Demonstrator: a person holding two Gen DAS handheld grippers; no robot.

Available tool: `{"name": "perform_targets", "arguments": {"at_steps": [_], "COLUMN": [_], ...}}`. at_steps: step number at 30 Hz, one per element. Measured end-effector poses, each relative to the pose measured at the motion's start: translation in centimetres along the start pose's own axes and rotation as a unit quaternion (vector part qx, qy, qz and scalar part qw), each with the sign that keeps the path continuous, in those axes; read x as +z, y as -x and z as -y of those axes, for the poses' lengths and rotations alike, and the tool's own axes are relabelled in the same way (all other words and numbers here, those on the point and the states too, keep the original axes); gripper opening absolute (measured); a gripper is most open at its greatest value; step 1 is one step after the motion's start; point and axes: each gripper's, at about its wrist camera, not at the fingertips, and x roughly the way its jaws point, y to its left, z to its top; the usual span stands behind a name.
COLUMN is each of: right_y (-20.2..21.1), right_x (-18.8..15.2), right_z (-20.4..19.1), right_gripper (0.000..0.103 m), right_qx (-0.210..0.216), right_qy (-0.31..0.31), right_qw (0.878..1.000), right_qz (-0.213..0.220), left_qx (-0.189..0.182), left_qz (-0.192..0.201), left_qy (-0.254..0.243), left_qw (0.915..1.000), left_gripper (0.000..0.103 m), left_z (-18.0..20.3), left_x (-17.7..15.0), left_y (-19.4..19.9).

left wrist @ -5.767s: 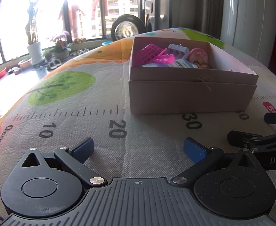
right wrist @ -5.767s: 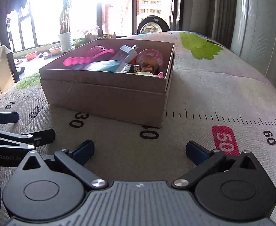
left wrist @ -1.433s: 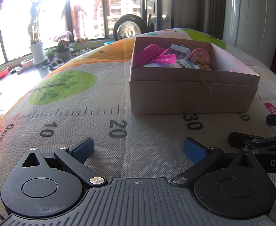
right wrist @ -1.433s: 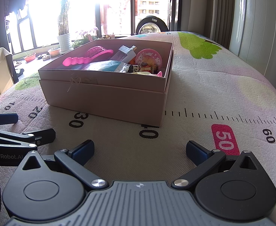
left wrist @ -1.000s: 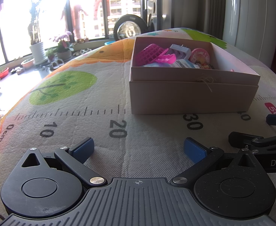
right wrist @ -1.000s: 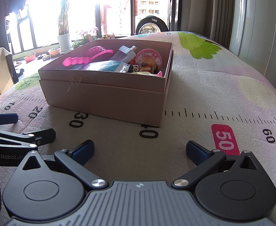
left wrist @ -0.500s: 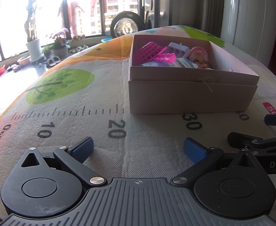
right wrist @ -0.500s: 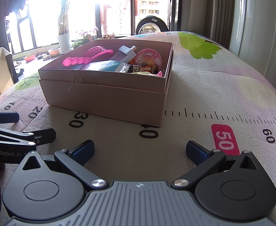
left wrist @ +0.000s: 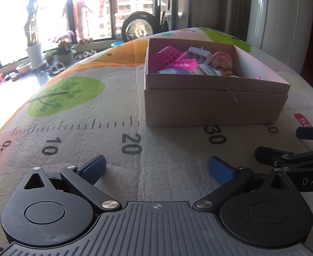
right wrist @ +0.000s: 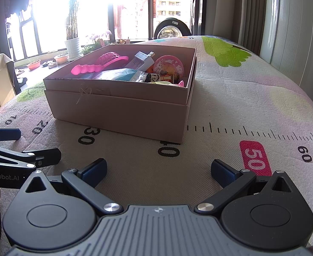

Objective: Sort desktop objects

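Open cardboard box (right wrist: pixel 122 108) upright on mat; pink brush (right wrist: pixel 105 63), round tin (right wrist: pixel 169 66), adapter (right wrist: pixel 141 60) inside.

The play mat (left wrist: pixel 113 111) has a printed ruler: 0cm, 10, 20, 30, 40, 50, 60. The left gripper (right wrist: pixel 17 166) reads "enRobot.AI", the right gripper (left wrist: pixel 295 162) "DAS".

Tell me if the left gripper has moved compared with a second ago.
Yes, slightly. In the left wrist view the cardboard box and the mat's 20 mark sit a little lower and left, so the left gripper tipped slightly upward and right; fingers open.
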Motion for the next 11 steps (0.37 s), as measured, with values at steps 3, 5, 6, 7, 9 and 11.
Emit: {"name": "perform_targets", "arguments": {"at_steps": [3, 5, 6, 7, 9, 11], "right_y": [-0.01, -0.02, -0.02, -0.02, -0.03, -0.02], "right_x": [-0.01, -0.01, -0.01, -0.01, -0.01, -0.01], "right_z": [0.02, 0.03, 0.02, 0.03, 0.02, 0.02], "right_gripper": [0.103, 0.103, 0.103, 0.103, 0.103, 0.103], "right_qx": [0.0, 0.0, 0.0, 0.0, 0.0, 0.0], "right_qy": [0.0, 0.0, 0.0, 0.0, 0.0, 0.0], "right_qw": [1.0, 1.0, 1.0, 1.0, 1.0, 1.0], "right_qz": [0.0, 0.0, 0.0, 0.0, 0.0, 0.0], "left_qx": [0.0, 0.0, -0.001, -0.001, -0.005, -0.009], "left_qz": [0.0, 0.001, 0.001, 0.001, 0.0, 0.0], "left_qy": [0.001, 0.002, 0.002, 0.003, 0.004, 0.006], "left_qw": [1.0, 1.0, 1.0, 1.0, 1.0, 0.9999], "left_gripper": [0.103, 0.103, 0.103, 0.103, 0.103, 0.103], "left_z": [-0.01, 0.0, 0.01, 0.0, -0.08, -0.19], "left_x": [0.02, 0.0, -0.01, -0.01, 0.02, 0.13], "left_y": [-0.03, -0.03, -0.02, -0.02, 0.02, 0.07]}}
